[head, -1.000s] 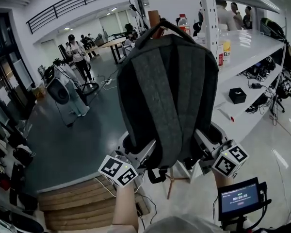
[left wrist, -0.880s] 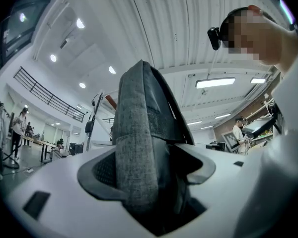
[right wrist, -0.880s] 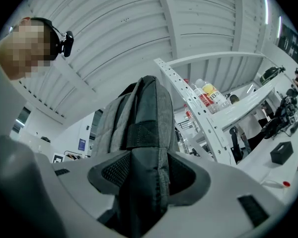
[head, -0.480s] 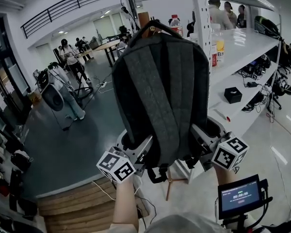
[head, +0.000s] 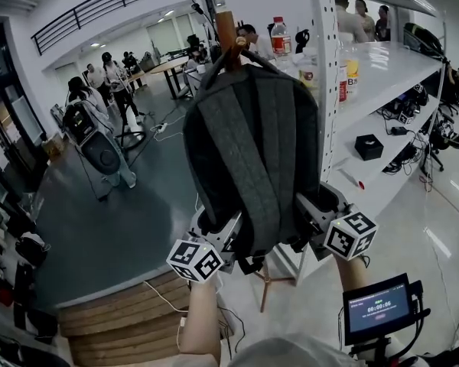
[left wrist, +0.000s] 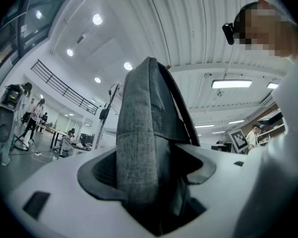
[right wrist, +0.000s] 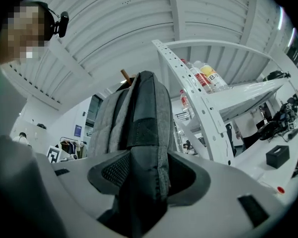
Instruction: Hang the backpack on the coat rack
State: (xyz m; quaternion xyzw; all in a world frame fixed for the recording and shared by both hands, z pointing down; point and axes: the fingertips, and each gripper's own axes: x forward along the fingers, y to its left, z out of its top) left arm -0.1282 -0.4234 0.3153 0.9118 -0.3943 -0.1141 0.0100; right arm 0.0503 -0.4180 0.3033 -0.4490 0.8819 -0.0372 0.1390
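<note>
Backpack (head: 252, 140) held upright in the air, strap side facing the head view, gripped at its bottom edge.

Left claw (head: 218, 234) is under the lower left corner, jaws clamped on grey fabric that fills the gap between them. Right claw (head: 312, 214) is under the lower right corner, closed the same way on fabric and strap. The backpack rises above both claws.

Top handle (head: 241, 46) meets the wooden post of the coat rack (head: 227, 29); hooked or only touching, cannot tell.

White shelf (head: 382, 67) just right of the backpack, bottles (head: 281, 35) on it.
</note>
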